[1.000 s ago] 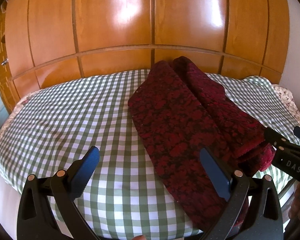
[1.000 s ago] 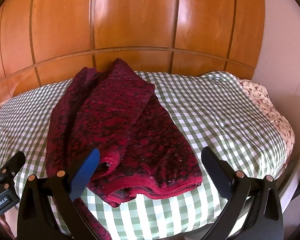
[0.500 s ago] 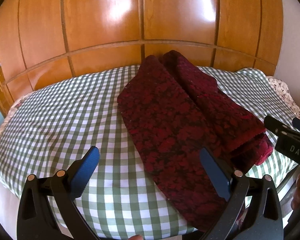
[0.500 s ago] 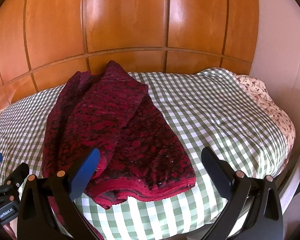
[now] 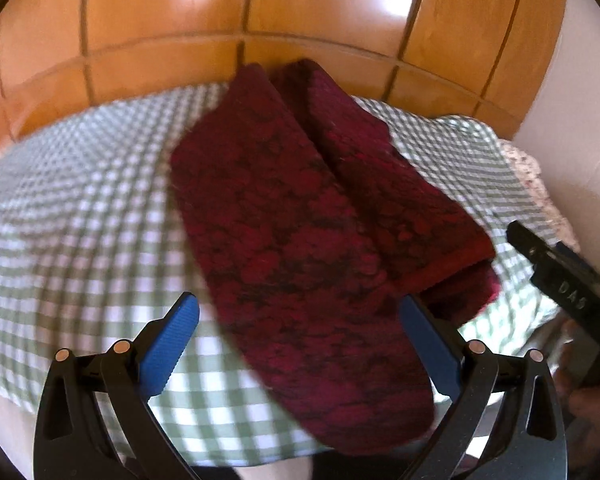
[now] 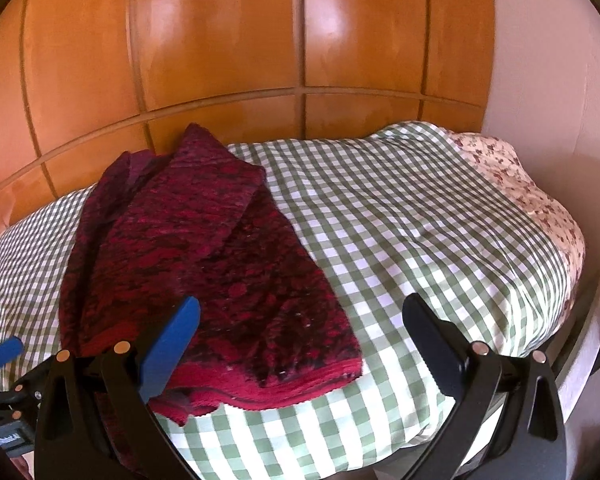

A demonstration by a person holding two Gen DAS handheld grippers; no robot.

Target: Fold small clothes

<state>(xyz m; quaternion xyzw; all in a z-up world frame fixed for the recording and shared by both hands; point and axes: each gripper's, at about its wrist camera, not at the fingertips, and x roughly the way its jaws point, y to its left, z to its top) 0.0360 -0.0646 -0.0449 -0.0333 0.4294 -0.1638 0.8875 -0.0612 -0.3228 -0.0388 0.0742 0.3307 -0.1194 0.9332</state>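
Lying folded on checked bedspread (image 6: 400,240), red garment (image 6: 204,264), both jaws spread

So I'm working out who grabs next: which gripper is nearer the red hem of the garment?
Right gripper: the red hem lies just under its open fingers. The left gripper hovers over the garment's other end.

Garment (image 6: 204,264) lies on bedcover (image 6: 420,240), left-centre of right wrist frame; wood panelling (image 6: 220,60) behind, across top; left gripper (image 6: 4,360) at lower-left edge.
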